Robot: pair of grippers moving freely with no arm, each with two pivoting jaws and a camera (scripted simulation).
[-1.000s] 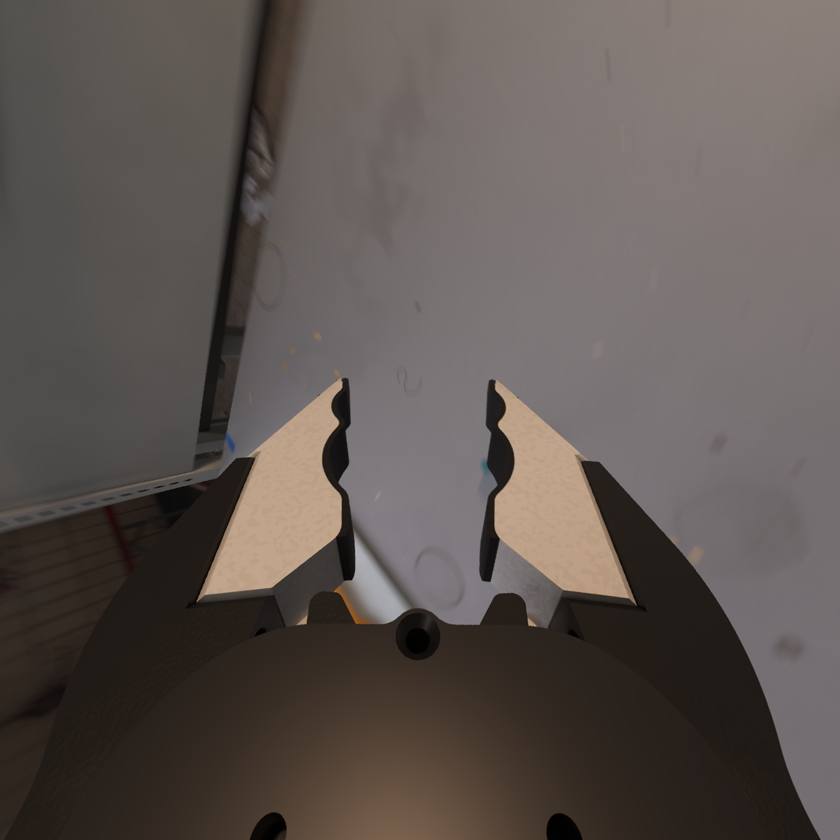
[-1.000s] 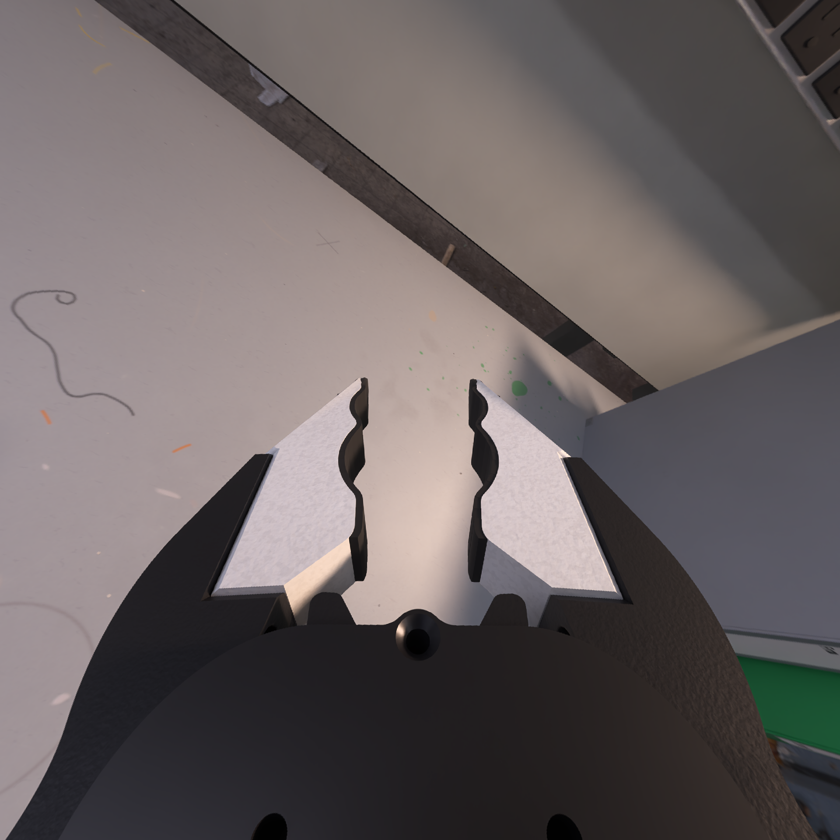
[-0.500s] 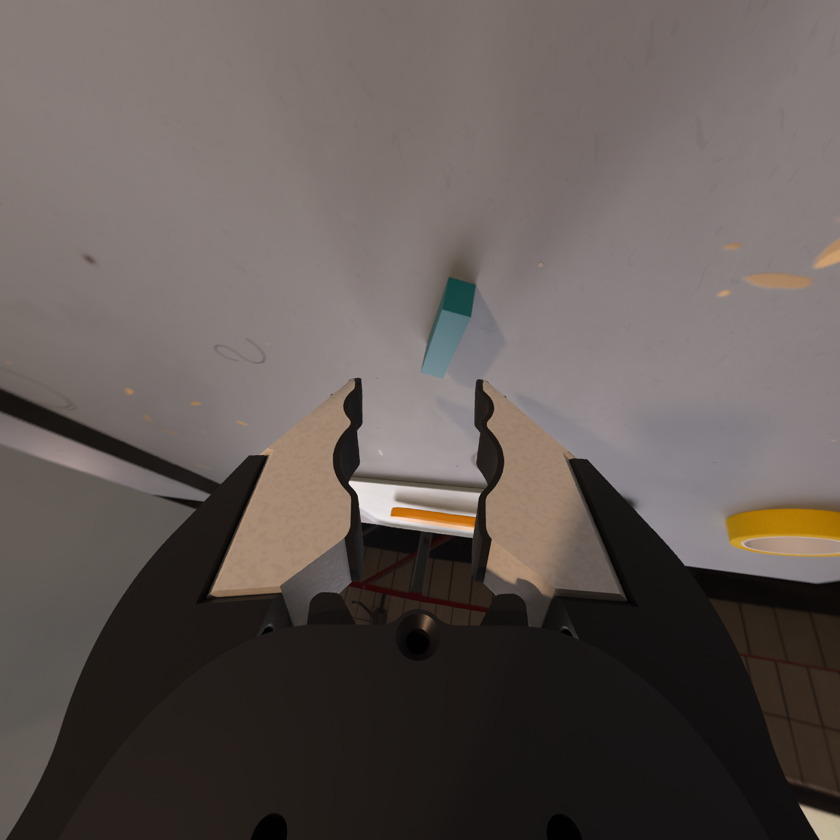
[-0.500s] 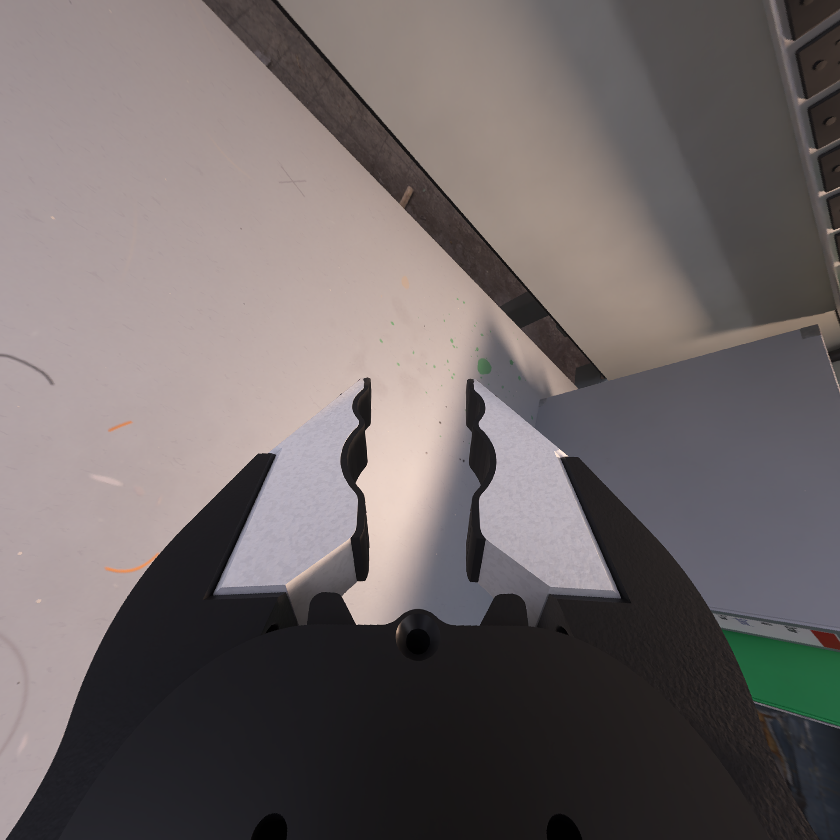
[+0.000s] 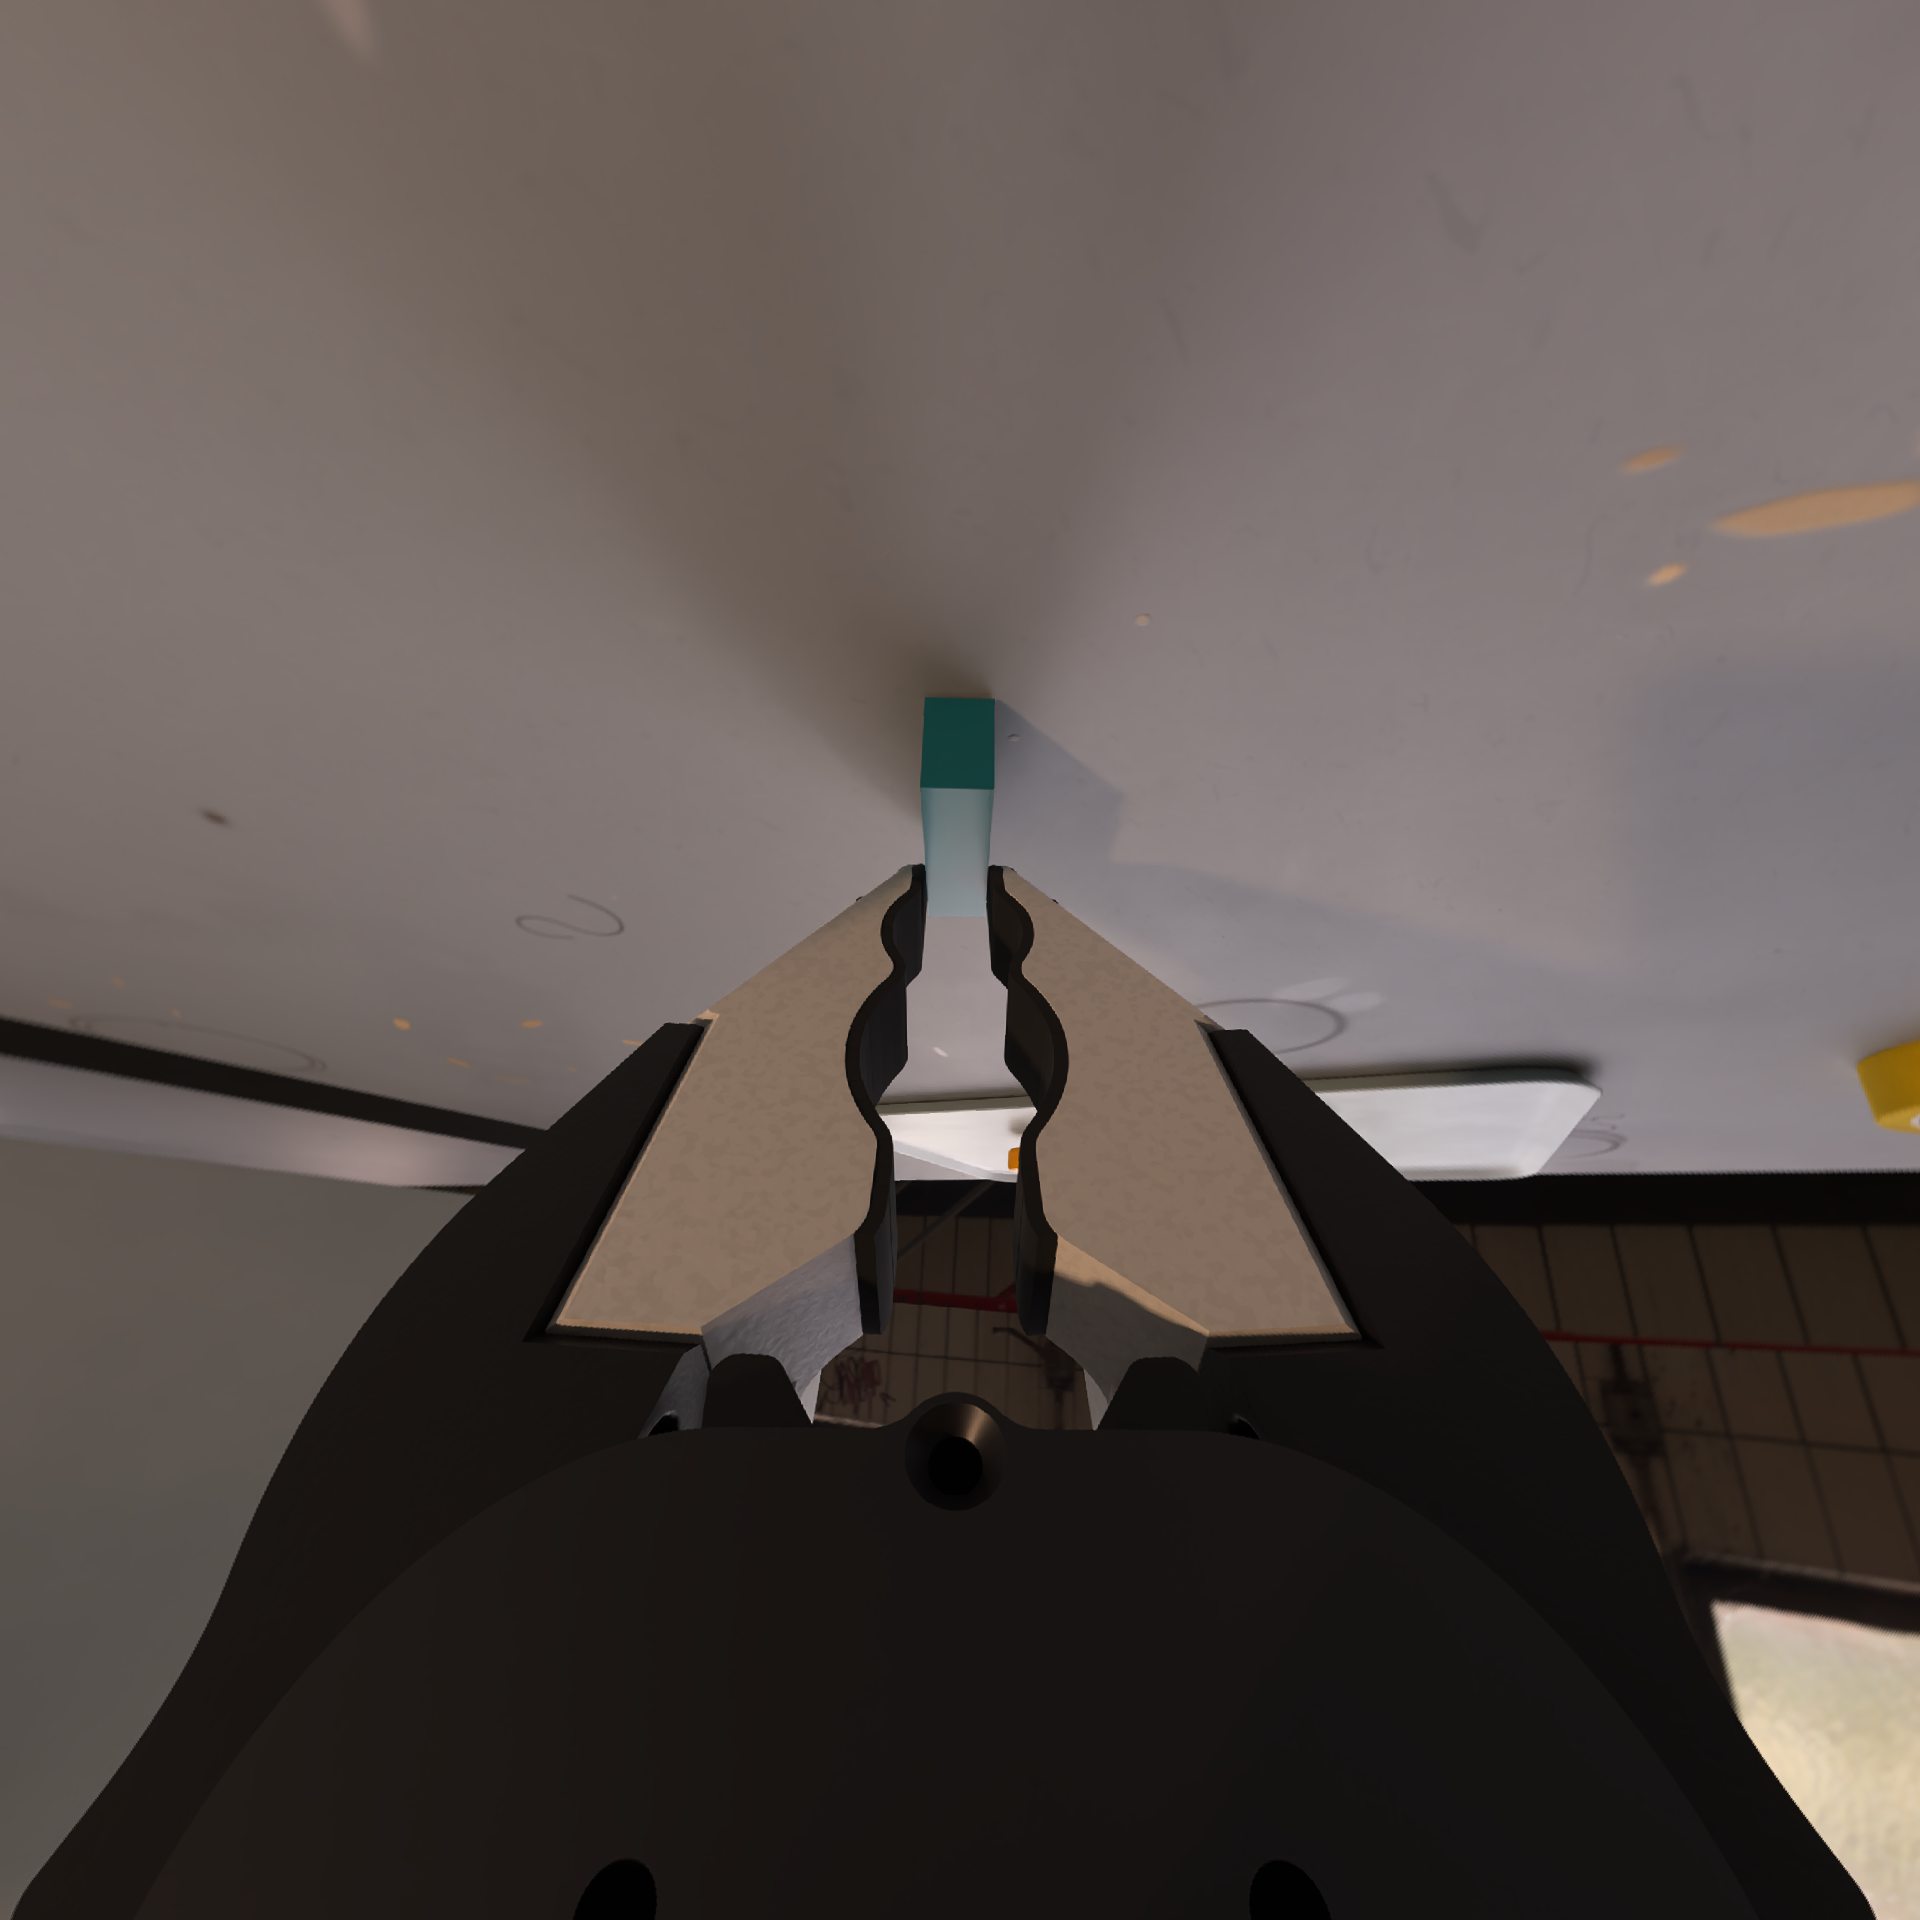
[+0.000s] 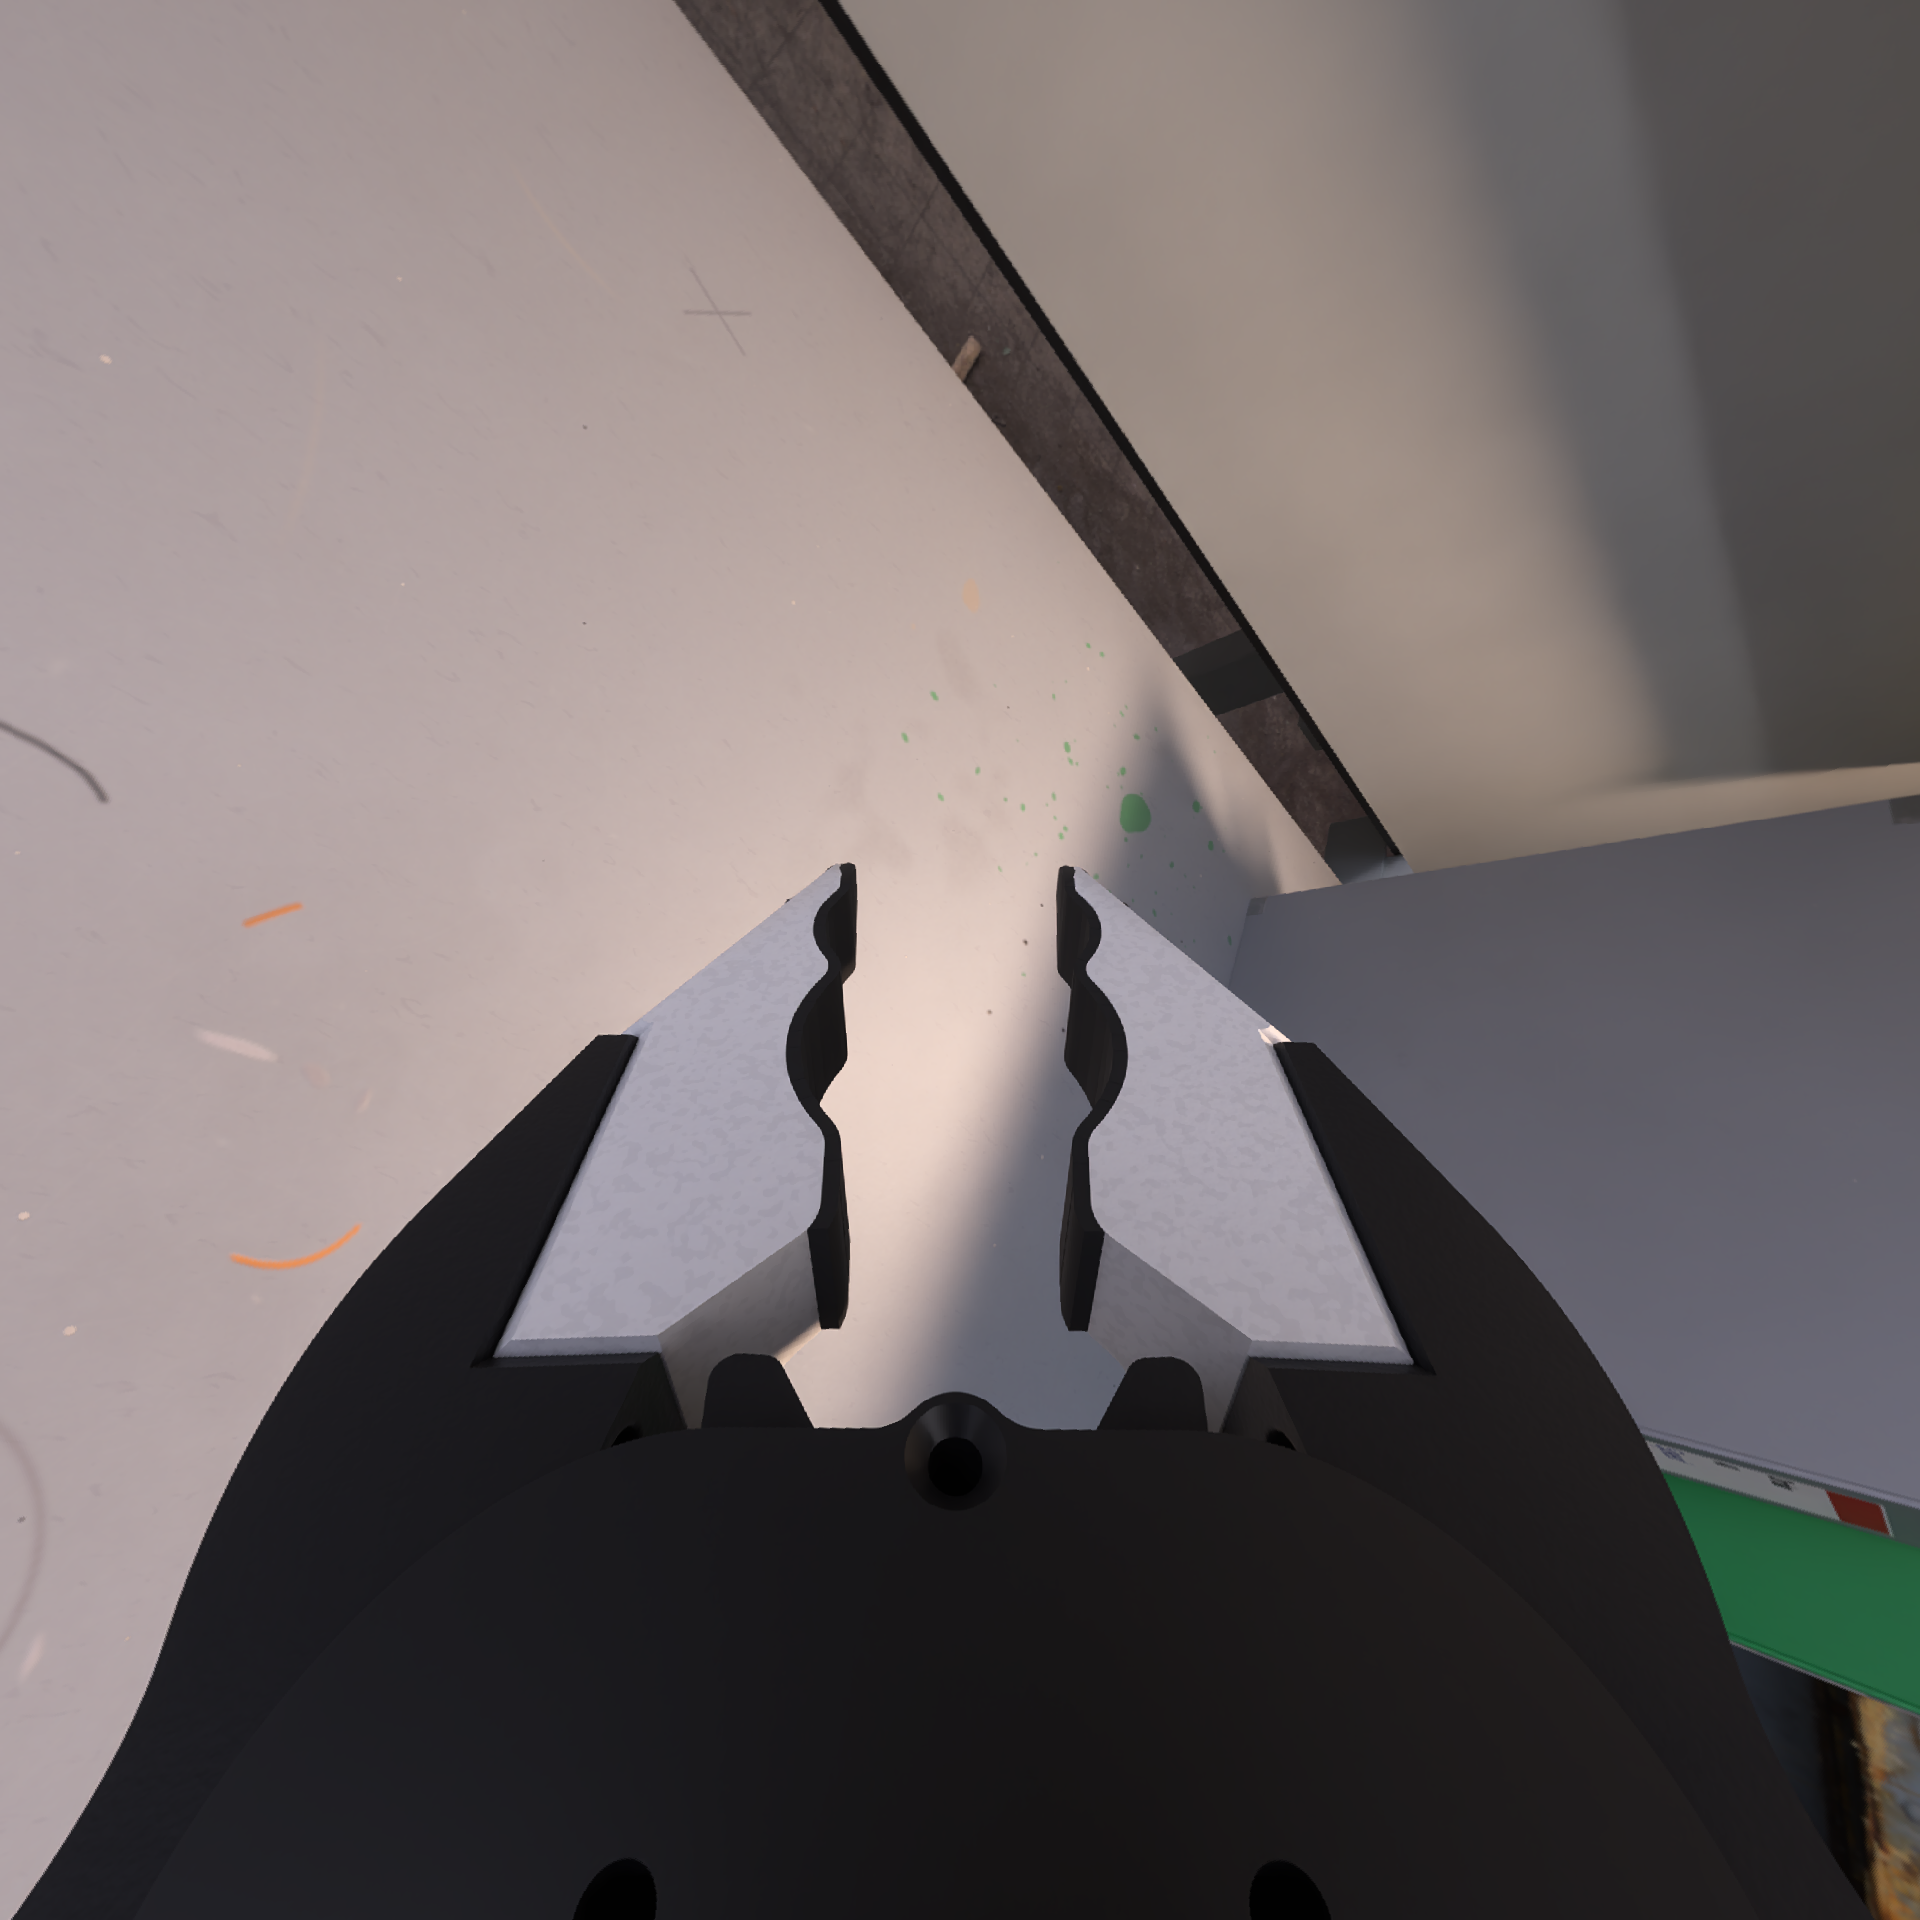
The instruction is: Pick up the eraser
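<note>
left gripper [image 5: 956, 883]: tips closed on near end of teal eraser [image 5: 957, 790], held well inside table [image 5: 416, 520] edges | right gripper [image 6: 956, 883]: parted, empty | risk: shallow tip-only grasp, slip or pivot judged likely during lift

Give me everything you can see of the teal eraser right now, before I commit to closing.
The eraser is a small rectangular block, plain and matte, with a darker teal far face and a paler, lit near face. It lies on the pale scuffed table, lengthwise along the left gripper's axis, casting a shadow to the right. Its near end sits between the jaws' tips, which are nearly closed on it; whether they actually touch it cannot be told. Nothing else touches it. The right wrist view does not show it.
</note>
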